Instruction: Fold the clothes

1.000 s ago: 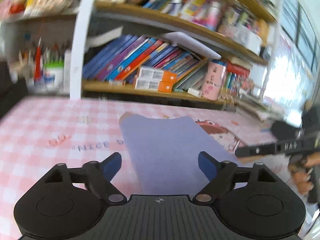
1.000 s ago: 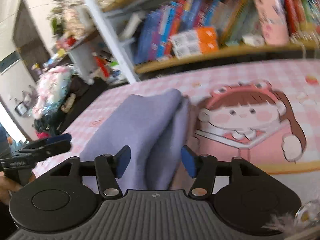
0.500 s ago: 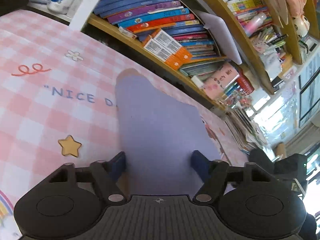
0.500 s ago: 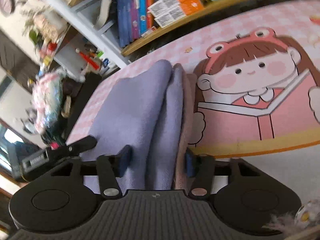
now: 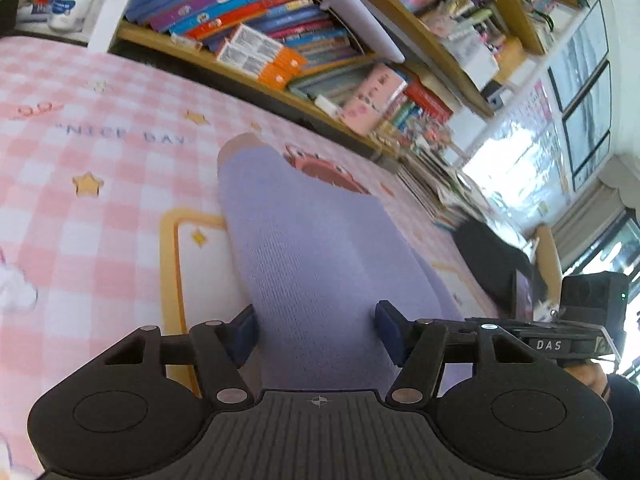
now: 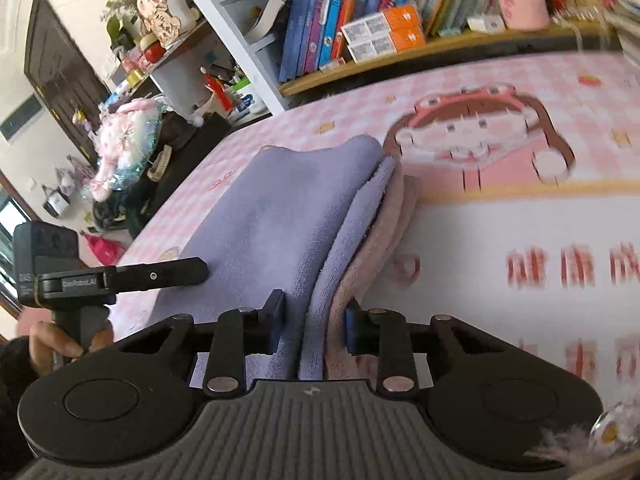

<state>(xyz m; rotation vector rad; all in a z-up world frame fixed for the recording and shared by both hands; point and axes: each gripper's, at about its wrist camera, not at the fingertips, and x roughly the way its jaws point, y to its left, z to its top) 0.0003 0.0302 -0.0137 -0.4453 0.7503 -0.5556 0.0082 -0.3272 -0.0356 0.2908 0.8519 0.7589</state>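
Observation:
A folded lavender cloth with a pink layer underneath lies lengthwise on the pink checked mat. My left gripper straddles the cloth's near end. Its jaws are closing, and both blue pads touch the cloth bulging between them. My right gripper is at the cloth's layered side edge. Its jaws are also closing, with the lavender and pink layers squeezed between the pads. In the right wrist view the left gripper shows side-on over the cloth's left edge, held by a hand.
A bookshelf packed with books and boxes runs along the far edge of the mat. The mat's cartoon girl print lies to the right of the cloth. Shelves with toys and bottles and a dark door stand at the left.
Both grippers have come down and forward onto the cloth's near end. Their jaws narrowed, from standing wide above the cloth to touching it on both sides.

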